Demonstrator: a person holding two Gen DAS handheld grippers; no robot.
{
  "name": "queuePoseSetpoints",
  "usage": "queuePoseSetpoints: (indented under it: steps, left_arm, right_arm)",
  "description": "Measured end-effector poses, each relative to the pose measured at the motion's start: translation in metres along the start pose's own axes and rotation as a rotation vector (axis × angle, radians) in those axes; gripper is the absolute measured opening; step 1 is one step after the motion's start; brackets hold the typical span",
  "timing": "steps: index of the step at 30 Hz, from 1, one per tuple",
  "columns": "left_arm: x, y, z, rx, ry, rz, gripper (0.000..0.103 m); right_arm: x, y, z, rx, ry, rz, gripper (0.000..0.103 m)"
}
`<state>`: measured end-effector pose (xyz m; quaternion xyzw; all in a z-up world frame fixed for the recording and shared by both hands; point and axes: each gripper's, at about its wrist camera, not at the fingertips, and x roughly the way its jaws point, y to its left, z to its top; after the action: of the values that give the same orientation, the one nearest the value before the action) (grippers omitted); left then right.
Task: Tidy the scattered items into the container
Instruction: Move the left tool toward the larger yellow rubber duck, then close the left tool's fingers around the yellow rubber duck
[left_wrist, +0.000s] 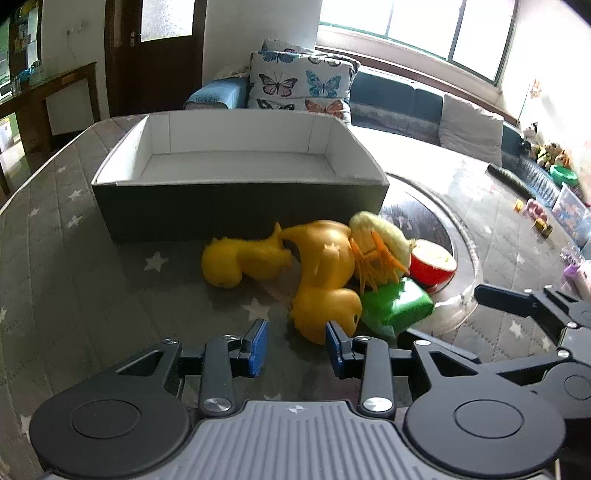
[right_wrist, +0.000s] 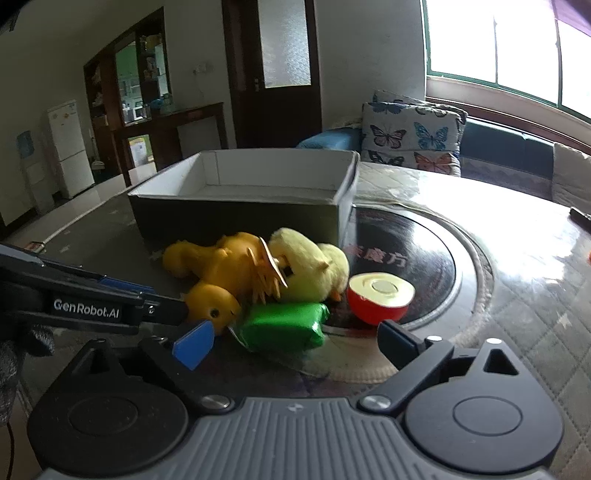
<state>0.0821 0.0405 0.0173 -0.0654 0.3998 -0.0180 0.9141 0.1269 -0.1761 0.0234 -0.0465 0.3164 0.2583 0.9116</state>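
Observation:
A dark open box (left_wrist: 240, 206) with a white inside stands at the back of the table, with nothing showing in it. In front of it lie a small yellow rubber toy (left_wrist: 240, 262), a bigger yellow rubber toy (left_wrist: 325, 280), a pale plush chick (left_wrist: 380, 236), a green block (left_wrist: 397, 306) and a red apple half (left_wrist: 432, 264). My left gripper (left_wrist: 295, 345) is open just short of the bigger toy's head, with nothing between its pads. My right gripper (right_wrist: 295, 343) is open wide, and the green block (right_wrist: 284, 325) lies just ahead between its fingers, untouched. The box (right_wrist: 240, 218) is behind the pile.
A round black glass disc (right_wrist: 406, 258) is set in the star-patterned grey table cover (left_wrist: 74, 258). Butterfly cushions (left_wrist: 299, 81) and a sofa lie beyond the table. A dark remote (left_wrist: 506, 177) rests far right. The left gripper's arm (right_wrist: 92, 306) crosses the right wrist view's left side.

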Motion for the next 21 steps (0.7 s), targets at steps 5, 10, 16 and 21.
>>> queuePoseSetpoints:
  steps: [5, 10, 16, 21]
  left_arm:
    - [0.003, 0.008, 0.013, -0.03, -0.011, -0.026, 0.037]
    - [0.019, 0.014, 0.024, -0.06, 0.017, -0.086, 0.036]
    - [0.025, 0.02, 0.029, -0.092, 0.044, -0.153, 0.036]
    - [0.029, 0.025, 0.031, -0.124, 0.075, -0.206, 0.033]
  right_arm:
    - [0.001, 0.005, 0.008, -0.009, -0.01, 0.027, 0.092]
    - [0.001, 0.014, 0.011, -0.036, -0.009, 0.063, 0.09]
    - [0.004, 0.029, 0.013, -0.092, -0.005, 0.094, 0.085]
    - [0.015, 0.044, 0.013, -0.144, 0.007, 0.11, 0.078]
